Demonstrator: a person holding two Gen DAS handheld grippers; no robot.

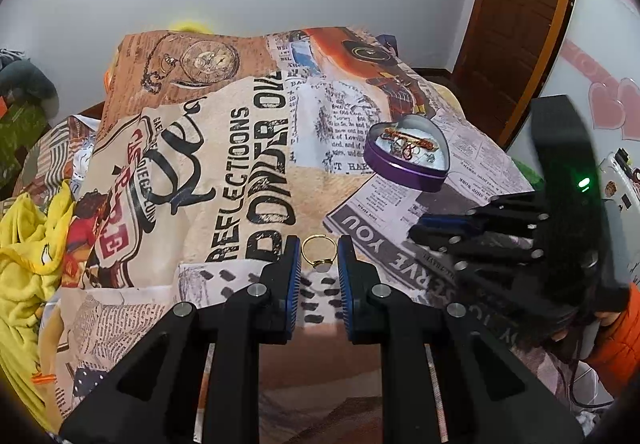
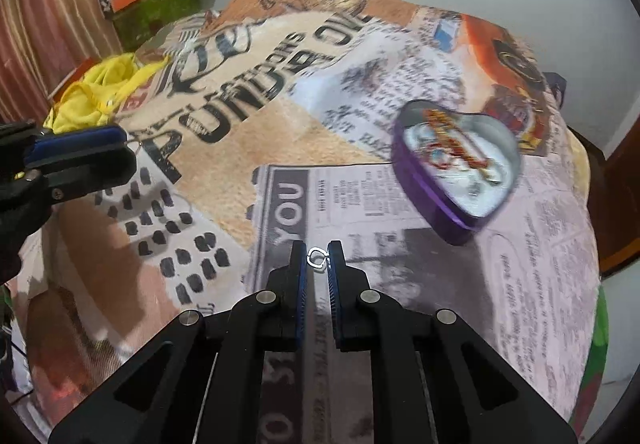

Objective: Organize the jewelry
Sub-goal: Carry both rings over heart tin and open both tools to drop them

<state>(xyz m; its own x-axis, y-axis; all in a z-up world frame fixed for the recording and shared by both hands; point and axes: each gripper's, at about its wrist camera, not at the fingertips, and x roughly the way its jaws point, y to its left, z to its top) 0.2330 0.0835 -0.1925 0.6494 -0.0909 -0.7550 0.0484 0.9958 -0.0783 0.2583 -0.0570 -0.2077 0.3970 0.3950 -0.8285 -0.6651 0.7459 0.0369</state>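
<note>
The left gripper (image 1: 319, 258) is pinching a gold ring (image 1: 317, 254) and the right gripper (image 2: 317, 258) a small silver ring (image 2: 316, 257), both nearly closed, near the open purple heart tin (image 1: 404, 172). Each should be releasing only once directly above the tin.

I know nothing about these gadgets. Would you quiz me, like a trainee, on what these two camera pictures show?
1. True or false: the purple heart-shaped tin is open, with jewelry inside.
2. What sits between the left gripper fingertips? A) gold ring B) pearl necklace C) wristwatch
3. Fill in: the right gripper pinches a small ____ ring.

Key:
1. True; the tin stands lidless on the newspaper-print blanket.
2. A, the gold ring with a flat oval face.
3. Silver; the small silver ring sits at its fingertips.
</note>
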